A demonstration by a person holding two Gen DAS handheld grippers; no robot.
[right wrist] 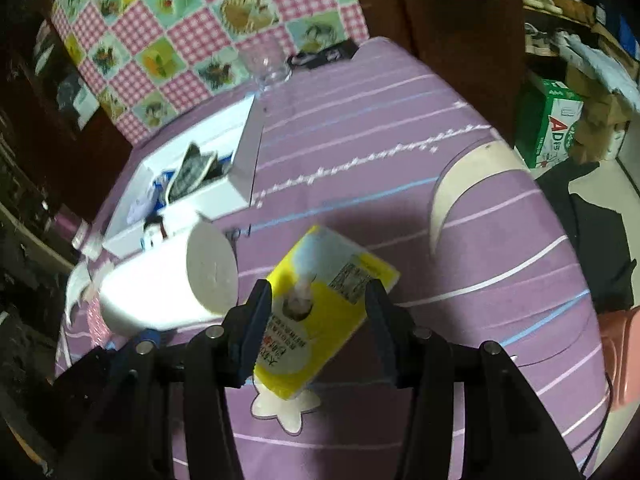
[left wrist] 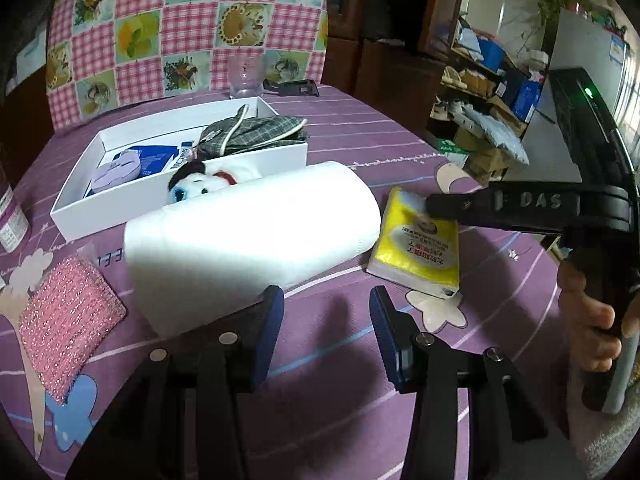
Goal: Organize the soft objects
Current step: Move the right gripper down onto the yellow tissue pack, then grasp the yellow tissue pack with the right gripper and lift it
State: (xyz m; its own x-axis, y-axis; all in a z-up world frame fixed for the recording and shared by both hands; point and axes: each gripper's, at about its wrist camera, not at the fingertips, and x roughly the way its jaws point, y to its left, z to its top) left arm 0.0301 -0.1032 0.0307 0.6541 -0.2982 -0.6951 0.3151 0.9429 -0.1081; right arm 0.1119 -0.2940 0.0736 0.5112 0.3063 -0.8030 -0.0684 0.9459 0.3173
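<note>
My left gripper (left wrist: pixel 326 322) hangs over the purple cloth (left wrist: pixel 344 128), jaws apart with nothing between them; its left pad sits at the near edge of the paper roll (left wrist: pixel 252 236) without gripping it. The roll lies on its side just near the white box (left wrist: pixel 80 208). In the box I see a plaid cloth (left wrist: pixel 256 128), a plush toy (left wrist: pixel 200 186) and a lilac item (left wrist: pixel 116 168). A pink scrubber (left wrist: pixel 66 320) lies on the cloth, near left of the roll.

My right gripper (right wrist: pixel 316 316) has its jaws apart, straddling the yellow tissue pack (right wrist: pixel 320 304), which lies just right of the roll. Whether the pads press it, I cannot tell. A hand (left wrist: pixel 592 320) holds that gripper's handle at far right in the left view.
</note>
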